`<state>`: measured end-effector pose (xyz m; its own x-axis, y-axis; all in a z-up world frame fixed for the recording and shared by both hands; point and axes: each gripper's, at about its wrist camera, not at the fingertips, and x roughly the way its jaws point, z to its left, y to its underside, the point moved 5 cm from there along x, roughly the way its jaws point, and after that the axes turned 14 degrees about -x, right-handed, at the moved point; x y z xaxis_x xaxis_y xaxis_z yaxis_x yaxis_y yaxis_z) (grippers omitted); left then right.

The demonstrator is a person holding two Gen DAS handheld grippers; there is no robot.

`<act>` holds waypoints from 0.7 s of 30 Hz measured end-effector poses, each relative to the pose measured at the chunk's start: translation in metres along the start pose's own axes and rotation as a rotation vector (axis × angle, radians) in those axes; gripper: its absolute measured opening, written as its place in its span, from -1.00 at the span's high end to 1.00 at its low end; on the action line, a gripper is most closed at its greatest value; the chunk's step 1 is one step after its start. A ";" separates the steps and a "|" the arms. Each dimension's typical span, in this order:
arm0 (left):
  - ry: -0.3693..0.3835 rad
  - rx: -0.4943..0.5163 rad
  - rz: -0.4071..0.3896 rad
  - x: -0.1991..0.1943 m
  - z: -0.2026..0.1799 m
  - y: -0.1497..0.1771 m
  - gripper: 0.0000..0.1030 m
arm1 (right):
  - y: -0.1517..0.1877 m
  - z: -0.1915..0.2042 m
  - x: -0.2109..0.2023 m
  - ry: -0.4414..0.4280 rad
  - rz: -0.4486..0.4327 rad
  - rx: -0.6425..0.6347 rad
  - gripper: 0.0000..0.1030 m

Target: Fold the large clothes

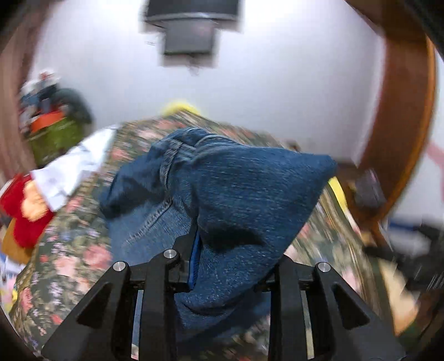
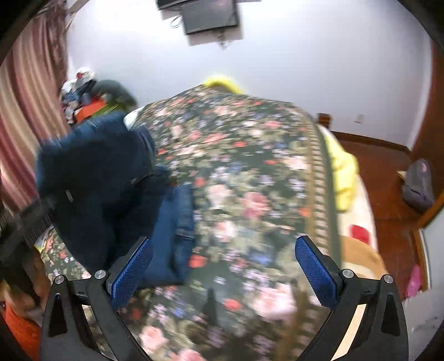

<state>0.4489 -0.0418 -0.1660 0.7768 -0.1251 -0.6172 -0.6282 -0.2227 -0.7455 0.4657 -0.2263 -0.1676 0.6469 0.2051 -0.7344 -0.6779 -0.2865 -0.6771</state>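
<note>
A pair of blue jeans [image 1: 222, 191] lies bunched on the floral bedspread [image 1: 69, 250]. My left gripper [image 1: 230, 266] is shut on a fold of the jeans and holds it lifted over the bed; the denim drapes over and hides the fingertips. In the right wrist view the jeans [image 2: 111, 180] hang and lie at the left of the bed, with one leg end near my left finger. My right gripper [image 2: 222, 272] is open and empty above the floral bedspread [image 2: 249, 180].
A white cloth [image 1: 75, 166] and a red and orange plush toy [image 1: 25, 211] lie at the bed's left. A yellow blanket [image 2: 342, 175] hangs off the right edge. A cluttered pile [image 2: 83, 97], striped curtain [image 2: 25, 116], wall screen [image 2: 211, 14] and wooden floor [image 2: 388, 194] surround it.
</note>
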 end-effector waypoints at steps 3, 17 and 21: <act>0.046 0.062 0.147 0.024 -0.016 0.041 0.49 | 0.012 -0.010 -0.009 0.015 0.007 0.014 -0.98; 0.198 0.017 0.299 -0.020 -0.010 0.051 -0.41 | 0.017 0.009 -0.028 -0.074 -0.013 0.008 -0.98; 0.169 0.004 0.235 -0.052 0.013 0.037 -0.48 | -0.001 0.032 -0.030 -0.114 -0.038 -0.016 -0.98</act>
<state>0.3850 -0.0308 -0.1652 0.6058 -0.3321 -0.7230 -0.7919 -0.1644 -0.5881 0.4362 -0.2026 -0.1465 0.6275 0.3210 -0.7094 -0.6472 -0.2915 -0.7044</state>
